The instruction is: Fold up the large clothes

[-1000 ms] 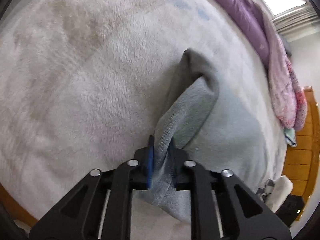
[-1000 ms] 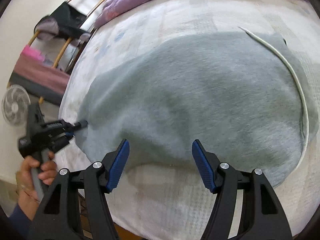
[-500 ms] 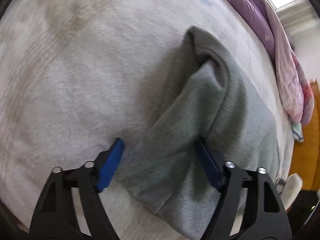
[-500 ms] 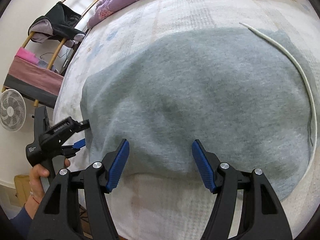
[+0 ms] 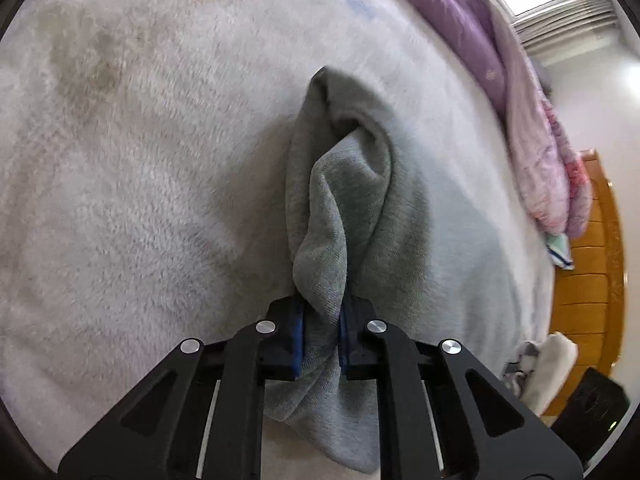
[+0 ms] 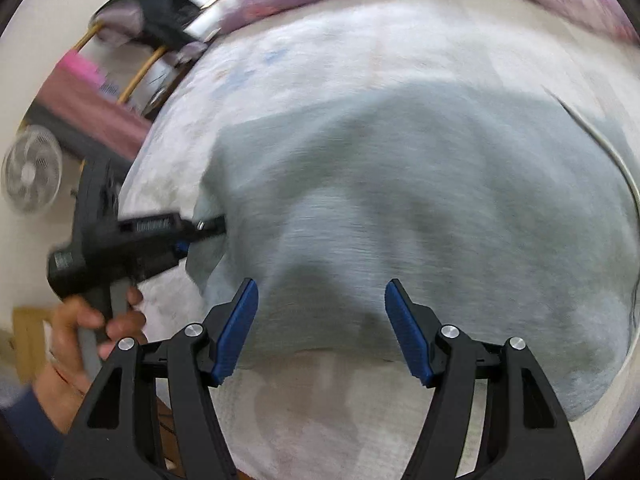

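The grey garment [image 6: 420, 208] lay spread flat on the bed [image 5: 140, 160], over its pale fleecy cover. The left gripper [image 5: 322, 342] had just been closing, and its blue pads were pinched tight on a bunched fold at the garment's edge, raising a ridge of cloth. The right gripper [image 6: 320, 330] had just been opening; its jaws stood wide above the near hem and pressed on nothing. A hand [image 6: 86, 336] gripped the left tool's handle

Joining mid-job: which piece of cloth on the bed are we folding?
On the white fuzzy bed cover lies a flat grey sweatshirt, its corner pinched in the left hand-held gripper. Unlike the purple quilt bunched along the far edge, it is plain grey.
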Demonstrator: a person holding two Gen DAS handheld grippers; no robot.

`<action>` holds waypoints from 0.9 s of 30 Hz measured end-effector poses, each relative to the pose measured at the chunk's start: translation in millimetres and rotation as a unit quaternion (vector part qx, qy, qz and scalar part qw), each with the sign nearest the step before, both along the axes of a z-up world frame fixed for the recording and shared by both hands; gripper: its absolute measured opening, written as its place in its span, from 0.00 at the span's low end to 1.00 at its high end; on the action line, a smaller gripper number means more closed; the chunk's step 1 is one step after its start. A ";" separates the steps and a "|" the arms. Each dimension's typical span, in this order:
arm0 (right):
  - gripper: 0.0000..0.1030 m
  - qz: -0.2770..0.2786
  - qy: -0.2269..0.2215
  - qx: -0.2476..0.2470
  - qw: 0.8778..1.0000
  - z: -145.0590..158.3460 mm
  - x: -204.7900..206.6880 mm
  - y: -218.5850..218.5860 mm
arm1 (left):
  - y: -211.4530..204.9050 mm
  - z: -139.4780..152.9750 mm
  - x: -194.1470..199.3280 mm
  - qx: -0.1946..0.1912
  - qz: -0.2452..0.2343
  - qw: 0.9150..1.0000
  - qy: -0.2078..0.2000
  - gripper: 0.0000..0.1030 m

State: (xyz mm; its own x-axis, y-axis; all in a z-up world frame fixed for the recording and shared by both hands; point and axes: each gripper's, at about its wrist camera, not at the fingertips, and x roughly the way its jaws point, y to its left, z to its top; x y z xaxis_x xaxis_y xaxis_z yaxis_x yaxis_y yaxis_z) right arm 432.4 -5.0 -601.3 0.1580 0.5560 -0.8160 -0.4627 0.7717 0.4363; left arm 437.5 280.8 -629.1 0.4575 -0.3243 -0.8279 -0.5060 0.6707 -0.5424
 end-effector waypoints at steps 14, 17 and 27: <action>0.79 0.025 -0.150 0.001 0.988 -0.1 -13.4 93.8 | -26.7 67.4 0.3 -0.007 -0.021 0.999 -0.034 0.11; 0.82 0.019 -0.163 -0.003 0.986 -4.8 -8.1 102.4 | -29.0 70.9 3.1 -0.001 -0.016 0.999 -0.038 0.11; 0.57 -0.032 -0.130 0.017 0.991 -14.3 8.2 88.6 | -32.6 74.4 -3.7 -0.032 0.000 0.999 -0.040 0.10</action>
State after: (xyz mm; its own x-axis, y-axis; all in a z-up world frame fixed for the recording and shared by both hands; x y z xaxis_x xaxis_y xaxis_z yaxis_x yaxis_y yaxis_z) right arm 440.6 83.6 -615.6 0.3957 0.5647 -0.7243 -0.5133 0.7899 0.3354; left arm 433.8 248.2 -554.8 0.5213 -0.3758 -0.7662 -0.4587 0.6337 -0.6229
